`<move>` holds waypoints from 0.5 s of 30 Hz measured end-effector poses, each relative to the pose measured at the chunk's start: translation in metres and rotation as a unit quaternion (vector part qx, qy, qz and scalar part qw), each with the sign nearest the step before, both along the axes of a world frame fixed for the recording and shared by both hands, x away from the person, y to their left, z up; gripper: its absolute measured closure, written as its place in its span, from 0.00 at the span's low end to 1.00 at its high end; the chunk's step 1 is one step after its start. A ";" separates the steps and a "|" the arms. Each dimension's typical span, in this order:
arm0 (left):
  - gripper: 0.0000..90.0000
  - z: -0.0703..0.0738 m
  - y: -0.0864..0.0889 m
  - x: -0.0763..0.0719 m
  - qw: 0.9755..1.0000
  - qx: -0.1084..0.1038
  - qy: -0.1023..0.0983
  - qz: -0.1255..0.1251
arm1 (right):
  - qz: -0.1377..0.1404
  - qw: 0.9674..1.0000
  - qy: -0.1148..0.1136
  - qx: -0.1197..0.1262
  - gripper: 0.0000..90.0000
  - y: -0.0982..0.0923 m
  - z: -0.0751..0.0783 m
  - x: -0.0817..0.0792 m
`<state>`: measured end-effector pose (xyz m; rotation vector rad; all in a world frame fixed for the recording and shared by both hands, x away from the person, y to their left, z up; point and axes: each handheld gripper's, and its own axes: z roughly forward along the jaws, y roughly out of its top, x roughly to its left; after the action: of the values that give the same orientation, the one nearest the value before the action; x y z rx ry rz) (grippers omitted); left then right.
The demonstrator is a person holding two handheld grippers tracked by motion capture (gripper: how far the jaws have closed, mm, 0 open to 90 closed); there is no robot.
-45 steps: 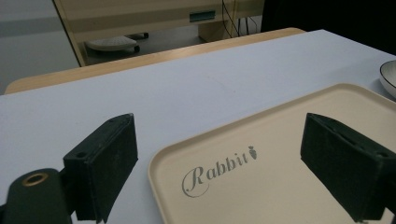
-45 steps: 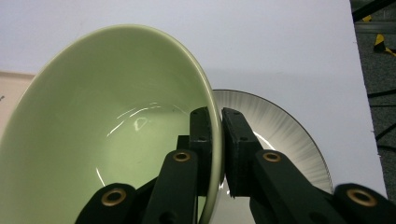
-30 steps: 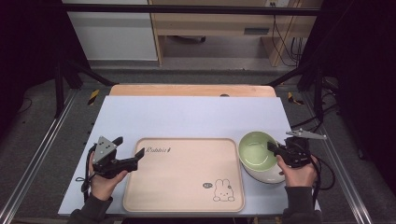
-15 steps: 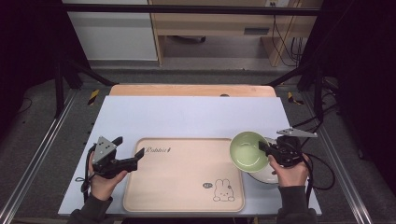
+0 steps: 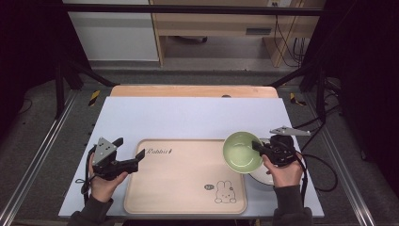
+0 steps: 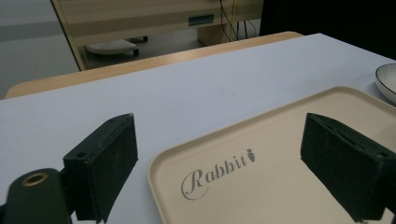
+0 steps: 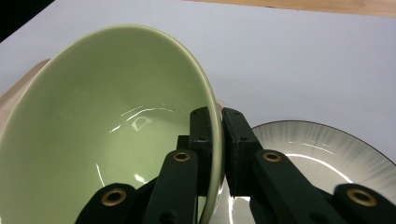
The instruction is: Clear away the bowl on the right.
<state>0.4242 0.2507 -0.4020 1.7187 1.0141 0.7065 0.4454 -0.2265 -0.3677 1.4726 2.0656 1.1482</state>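
A pale green bowl (image 5: pixel 242 151) hangs tilted over the right edge of the beige rabbit tray (image 5: pixel 183 183), lifted off a white plate (image 5: pixel 264 176). My right gripper (image 5: pixel 258 146) is shut on the bowl's right rim. In the right gripper view the two jaws pinch the thin wall of the bowl (image 7: pixel 107 135), one inside and one outside, with the white plate (image 7: pixel 322 149) below. My left gripper (image 5: pixel 135 159) stands open at the tray's left edge. In the left gripper view its jaws straddle the corner of the tray (image 6: pixel 261 163) printed "Rabbit", with nothing between them.
The tray lies on a light blue-white mat (image 5: pixel 188 117) covering a wooden table (image 5: pixel 188 91). In the left gripper view the rim of the white plate (image 6: pixel 386 81) is at the far right. Black frame bars and cables flank the table.
My right gripper has carried the green bowl leftward and slightly up, from over the plate to over the tray's right edge, uncovering the white plate. The left gripper has stayed in place.
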 end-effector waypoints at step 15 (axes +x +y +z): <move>0.12 0.000 0.000 0.000 1.000 -0.001 0.000 -0.001 | 0.024 1.000 -0.005 0.002 0.93 0.020 0.005 0.005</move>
<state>0.4240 0.2508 -0.4016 1.7178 1.0116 0.7043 0.4502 -0.2068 -0.3629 1.4242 2.1025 1.1767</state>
